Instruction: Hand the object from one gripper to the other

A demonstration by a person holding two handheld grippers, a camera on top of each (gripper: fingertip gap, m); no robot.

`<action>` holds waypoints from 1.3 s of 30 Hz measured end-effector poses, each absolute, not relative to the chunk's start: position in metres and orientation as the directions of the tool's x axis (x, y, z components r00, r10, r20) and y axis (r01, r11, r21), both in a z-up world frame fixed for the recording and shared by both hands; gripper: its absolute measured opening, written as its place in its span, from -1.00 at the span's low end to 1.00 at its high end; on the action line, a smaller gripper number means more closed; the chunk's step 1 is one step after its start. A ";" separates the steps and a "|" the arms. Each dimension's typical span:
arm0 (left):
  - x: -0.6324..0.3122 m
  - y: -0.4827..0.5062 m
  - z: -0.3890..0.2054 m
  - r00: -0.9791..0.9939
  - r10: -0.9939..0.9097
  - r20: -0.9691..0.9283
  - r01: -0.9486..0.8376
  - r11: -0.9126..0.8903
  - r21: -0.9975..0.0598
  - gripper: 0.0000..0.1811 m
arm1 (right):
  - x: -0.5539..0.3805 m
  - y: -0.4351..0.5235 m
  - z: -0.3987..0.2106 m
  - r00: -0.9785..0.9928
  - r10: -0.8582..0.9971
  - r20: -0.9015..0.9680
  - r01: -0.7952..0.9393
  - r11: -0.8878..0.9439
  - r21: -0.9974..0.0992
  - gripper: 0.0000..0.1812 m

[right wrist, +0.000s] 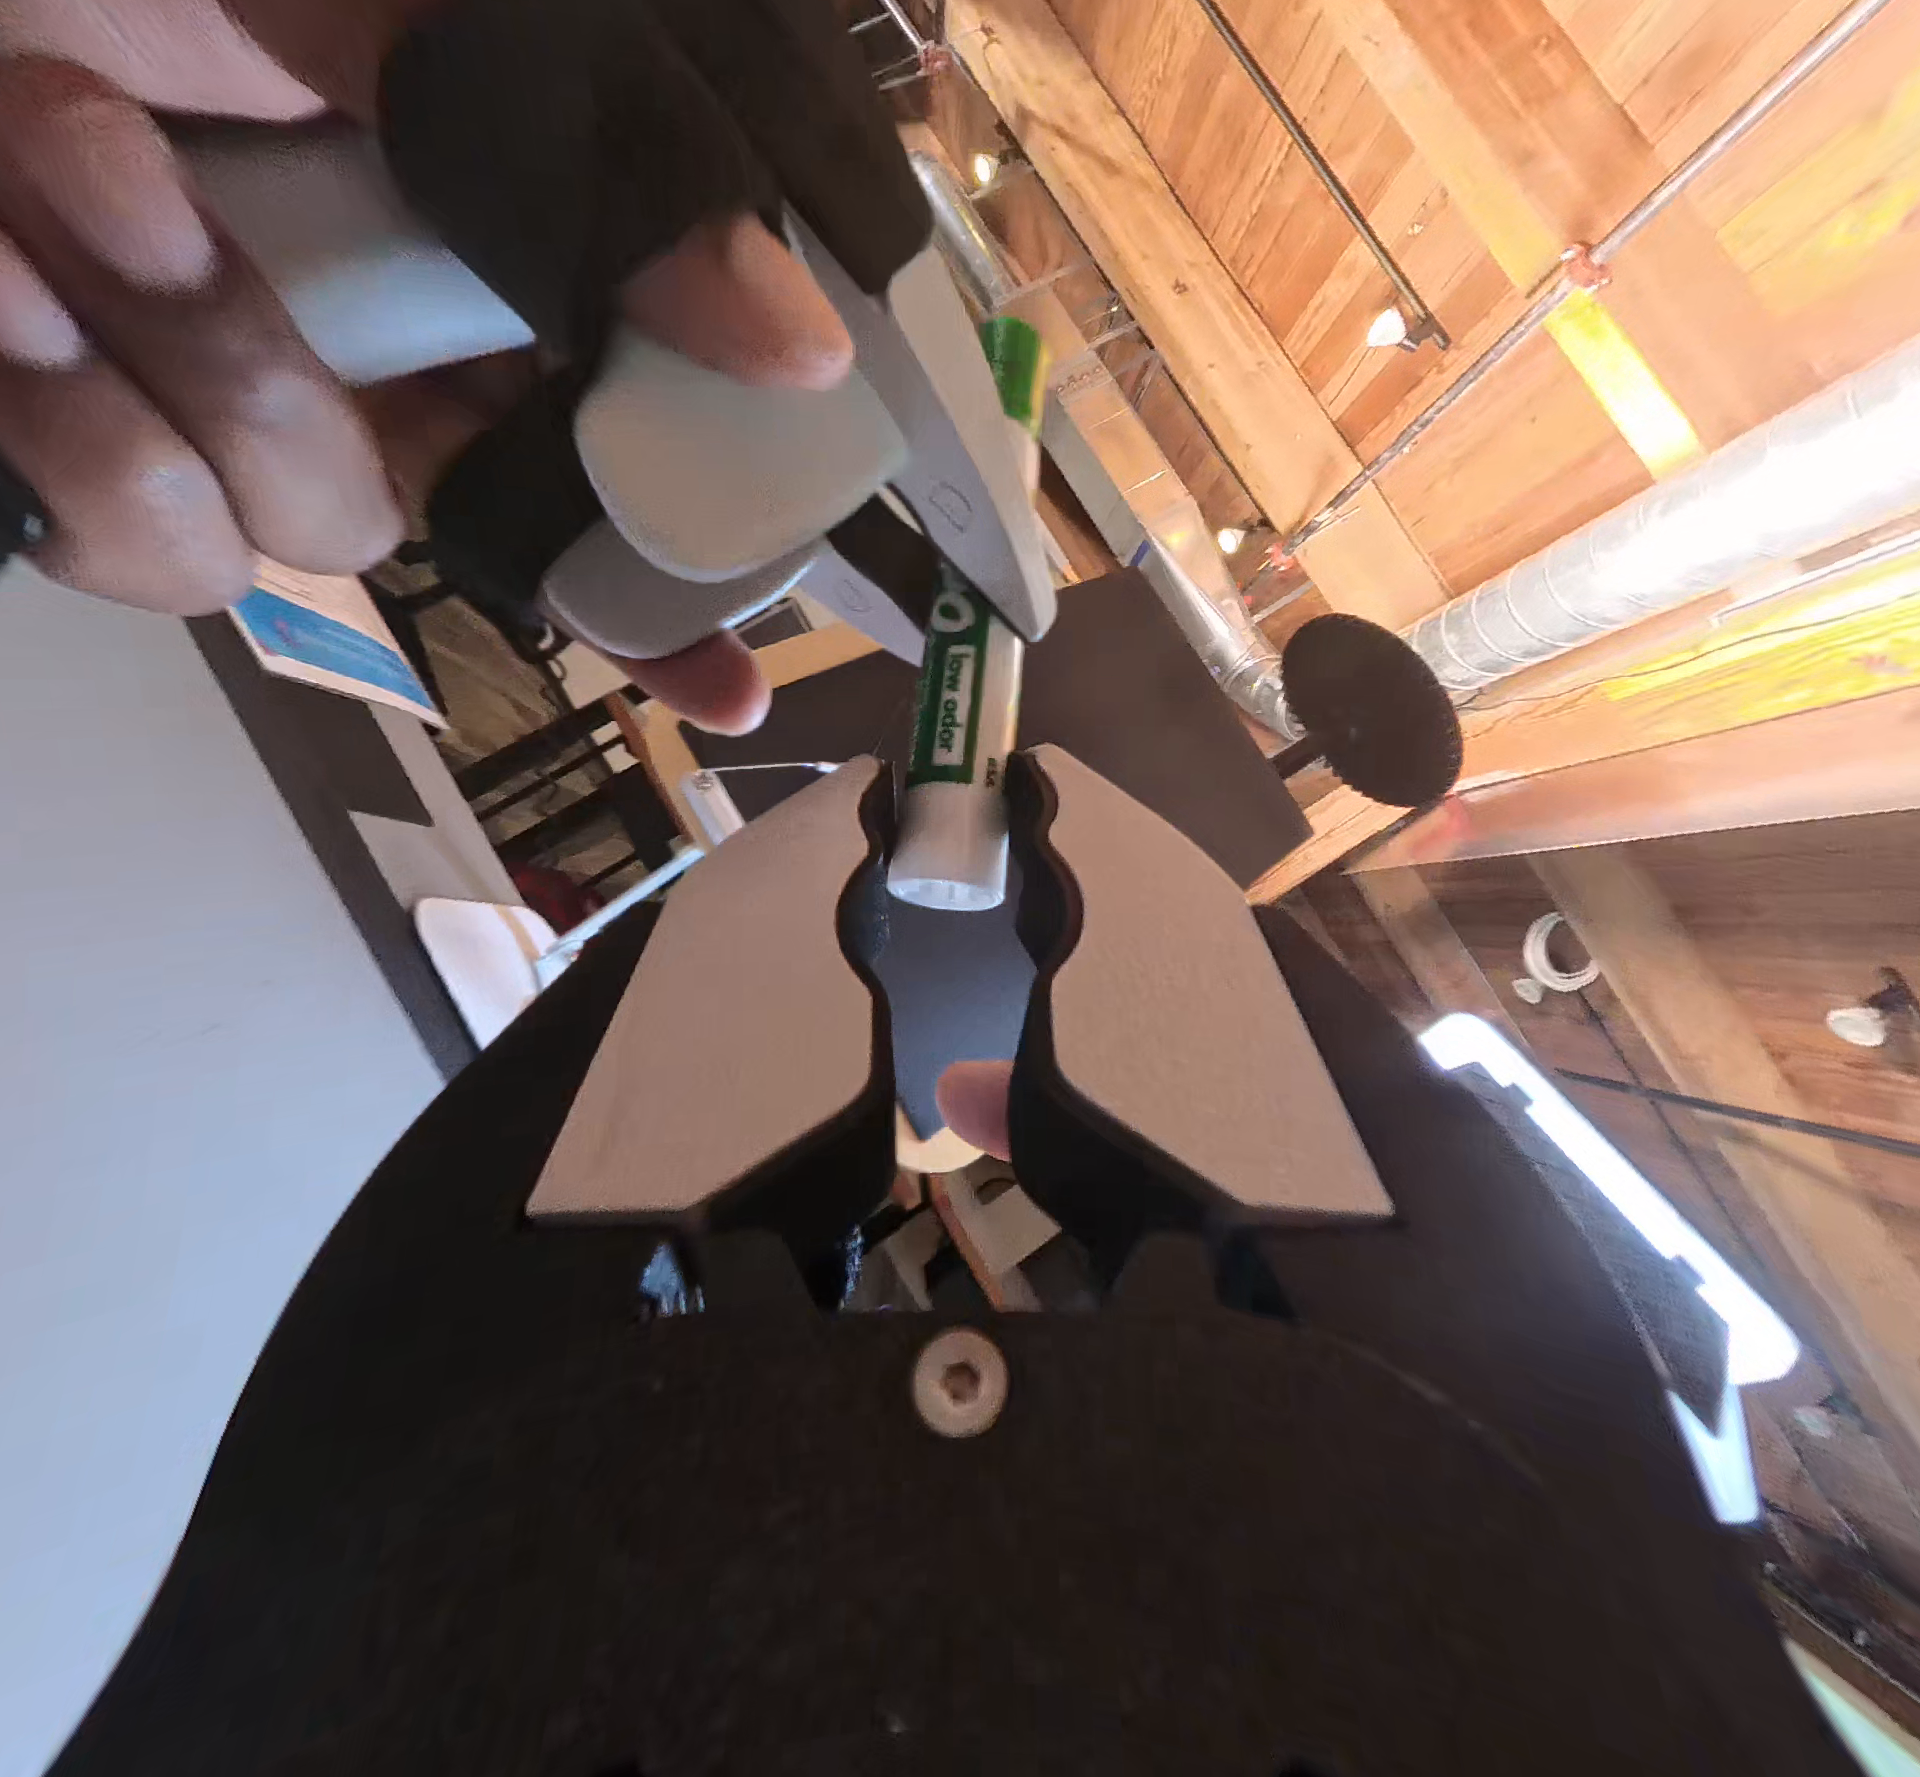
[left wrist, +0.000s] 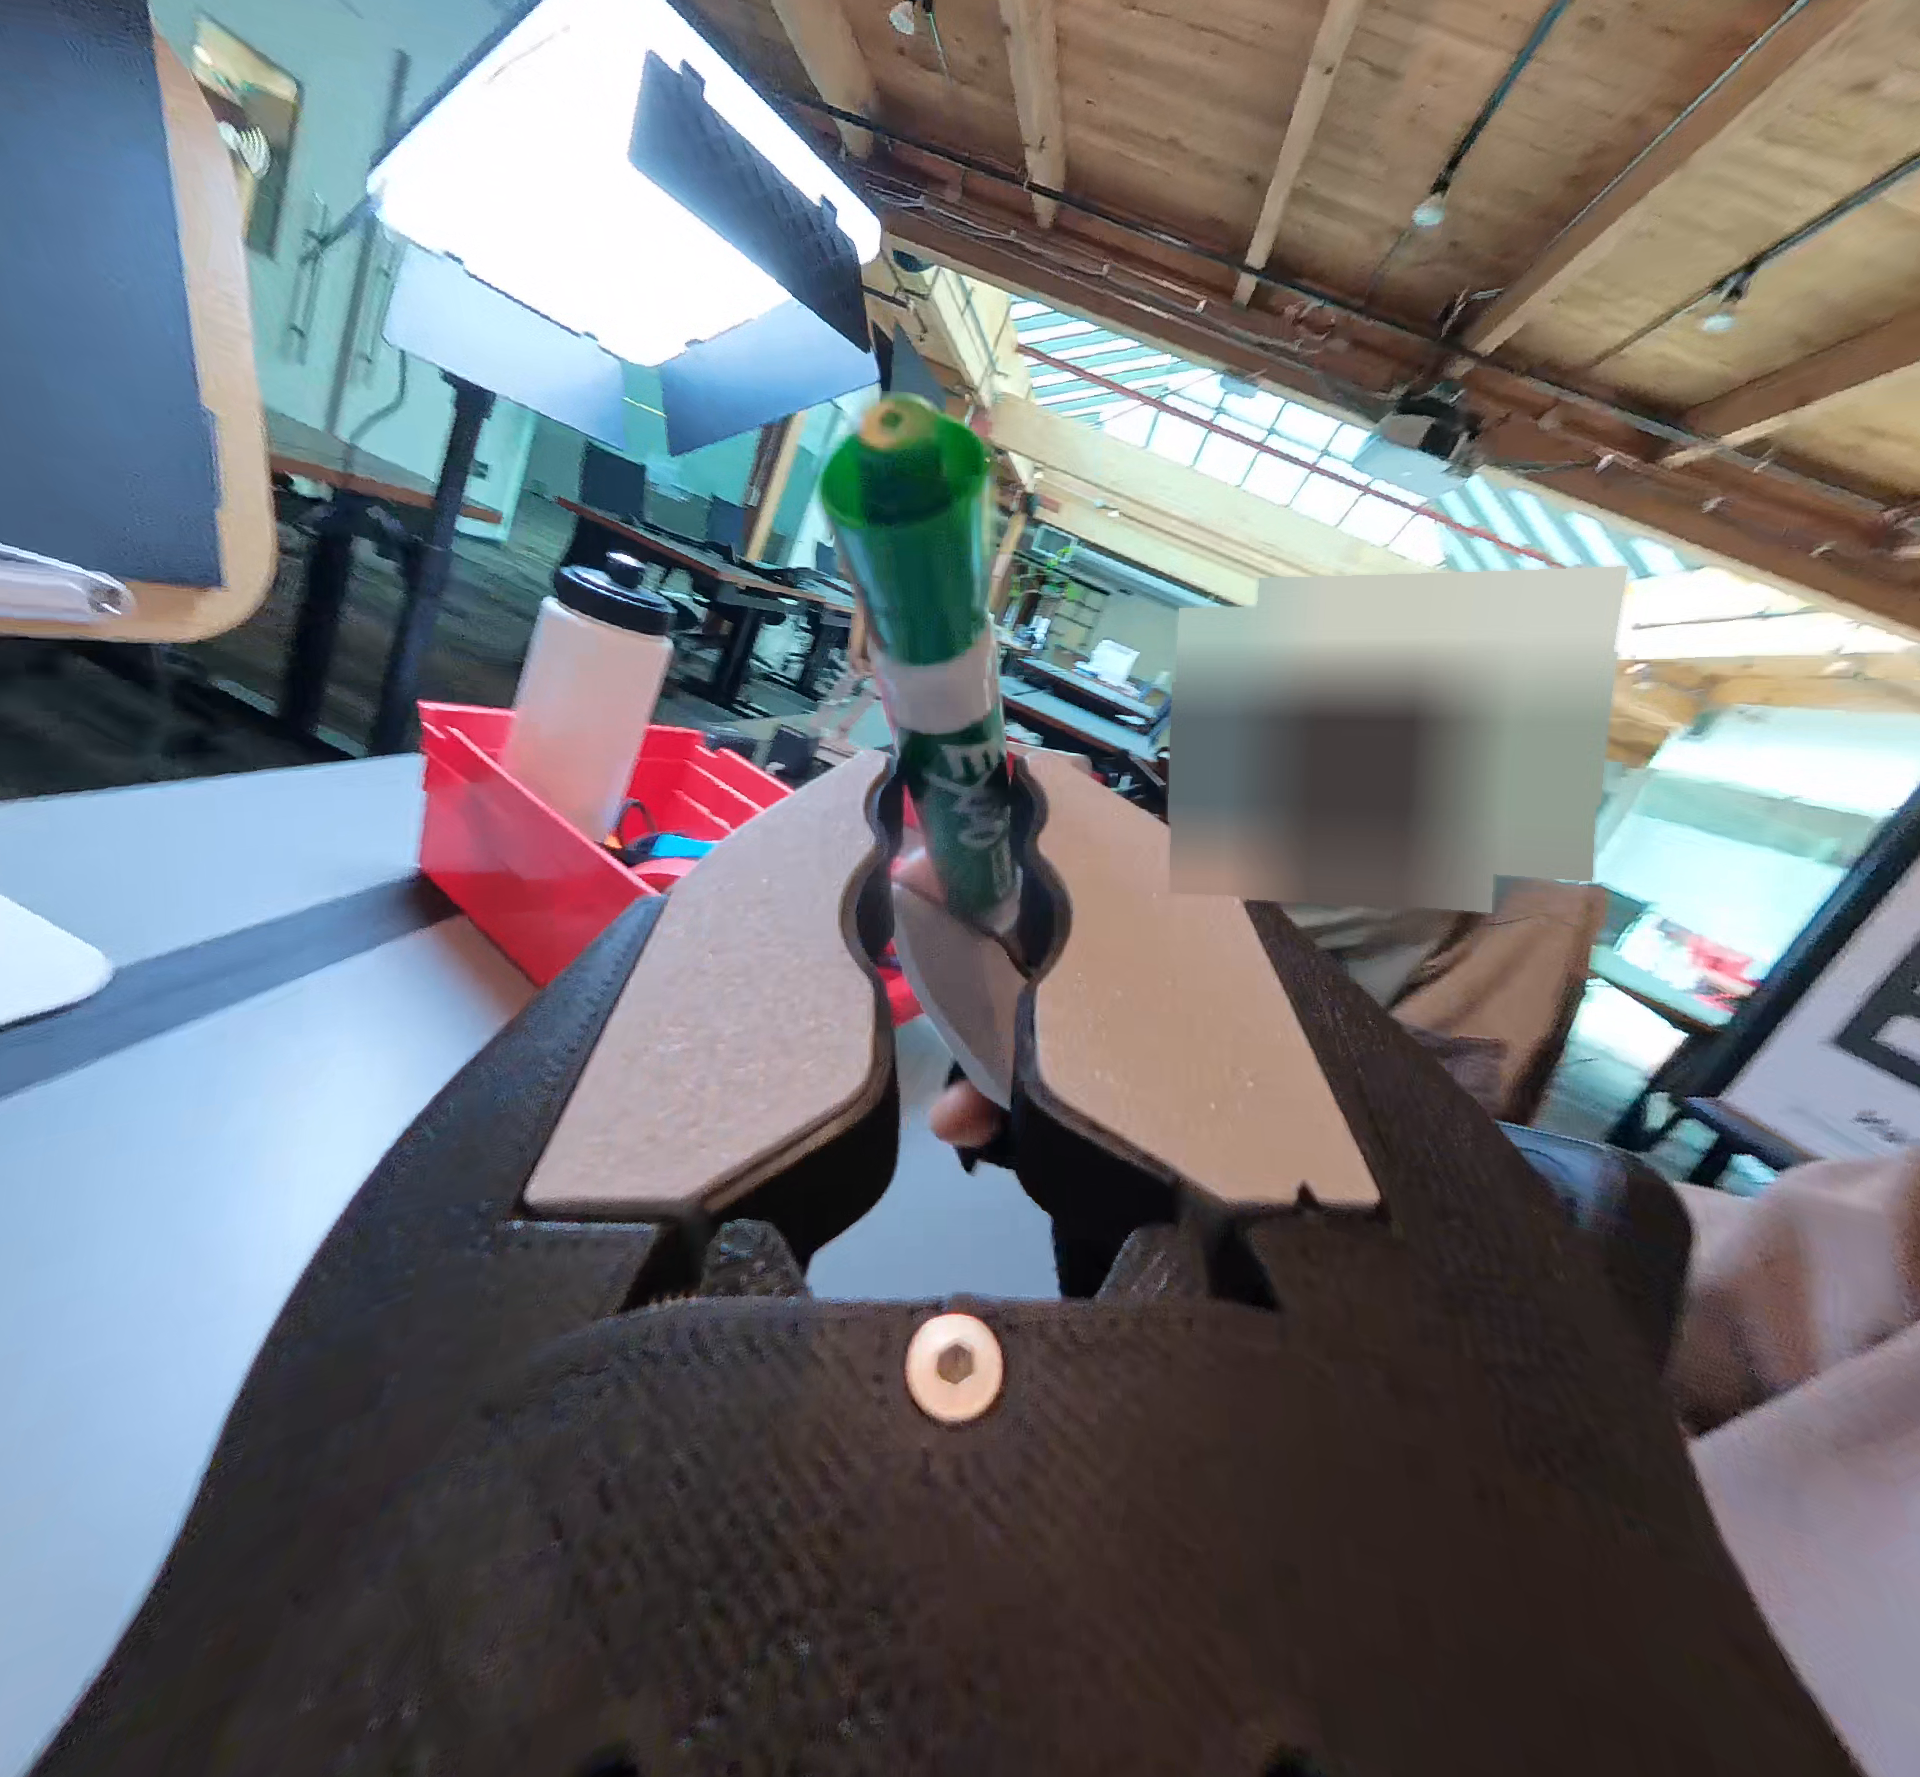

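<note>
A green marker (left wrist: pixel 920 564) with a white band stands tilted, cap end up, between my left gripper's fingertips (left wrist: pixel 954 792), which are shut on its barrel. One grey finger (left wrist: pixel 951 989) of the right gripper shows just below it. In the right wrist view the marker's white tail end (right wrist: pixel 951 834) sits between my right gripper's fingertips (right wrist: pixel 948 782), which close on it. The left gripper (right wrist: pixel 961 631) clamps the same marker higher up, held by a gloved hand (right wrist: pixel 644 169). Both grippers hold the marker in the air.
A red bin (left wrist: pixel 499 823) with a white bottle (left wrist: pixel 592 688) stands on the grey table (left wrist: pixel 208 1104) to the left. A bright light panel (left wrist: pixel 582 200) hangs above. A person's sleeve (left wrist: pixel 1787 1312) is at the right. A bare hand (right wrist: pixel 156 356) fills the upper left of the right wrist view. The tips of both grippers are at nearly the same place.
</note>
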State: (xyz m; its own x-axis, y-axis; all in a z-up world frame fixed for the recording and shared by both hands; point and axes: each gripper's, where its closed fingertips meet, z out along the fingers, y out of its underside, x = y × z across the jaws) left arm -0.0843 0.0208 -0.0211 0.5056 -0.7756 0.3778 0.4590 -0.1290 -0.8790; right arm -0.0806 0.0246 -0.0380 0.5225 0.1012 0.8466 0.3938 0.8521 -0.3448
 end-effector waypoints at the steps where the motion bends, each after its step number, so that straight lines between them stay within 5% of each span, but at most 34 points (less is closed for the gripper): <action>1: -0.087 0.021 -0.023 0.526 -0.776 0.348 0.431 -0.109 -0.896 -0.79 | -0.084 0.025 -0.043 0.506 0.148 0.850 0.383 0.844 -0.375 -0.75; 5: -0.094 0.008 -0.022 0.478 -0.859 0.186 0.296 -0.043 -0.954 -0.80 | -0.093 0.006 -0.052 0.279 0.661 0.697 0.112 0.698 -0.707 -0.70; 9: -0.084 -0.024 -0.024 0.283 -0.957 0.071 0.186 -0.018 -0.982 -0.80 | -0.089 -0.025 -0.059 -0.153 0.969 0.195 0.033 0.202 -0.979 -0.60; 12: -0.067 -0.044 -0.039 0.173 -0.985 0.020 0.056 -0.010 -0.998 -0.80 | -0.081 -0.060 -0.079 -0.442 0.897 -0.001 0.111 0.054 -0.992 -0.66; 16: -0.059 -0.050 -0.047 0.132 -0.991 0.019 0.007 -0.018 -1.000 -0.80 | -0.092 -0.065 -0.092 -0.443 0.896 0.022 0.140 0.093 -0.986 -0.77; 24: -0.085 0.008 -0.028 0.560 -0.826 0.057 0.137 0.025 -0.990 -0.67 | -0.101 0.022 -0.063 0.201 0.972 0.125 -0.012 0.130 -0.991 -0.77; 29: -0.080 0.025 -0.040 0.722 -0.690 -0.057 0.018 0.100 -0.995 -0.63 | -0.108 0.037 -0.088 0.453 0.877 0.160 0.093 0.132 -0.987 -0.77; 31: -0.082 0.032 -0.050 0.769 -0.629 -0.115 -0.073 0.092 -0.993 -0.79 | -0.114 0.033 -0.097 0.467 0.864 0.185 0.127 0.142 -0.982 -0.77; 34: -0.083 0.030 -0.056 0.747 -0.648 -0.151 -0.142 0.067 -0.988 -0.80 | -0.119 0.029 -0.103 0.380 0.909 0.169 0.154 0.118 -0.981 -0.76; 39: -0.093 0.015 -0.069 0.589 -0.807 -0.039 -0.178 -0.083 -0.981 -0.80 | -0.099 -0.004 -0.080 -0.067 0.985 0.159 0.132 0.167 -0.977 -0.45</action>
State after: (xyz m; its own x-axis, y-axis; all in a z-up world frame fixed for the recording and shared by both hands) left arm -0.0928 0.0153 -0.0692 0.5893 -0.8070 -0.0391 -0.1781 -0.0826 -0.9805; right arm -0.0992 -0.0045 -0.0796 -0.0669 0.9849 0.1594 0.1315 0.1670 -0.9771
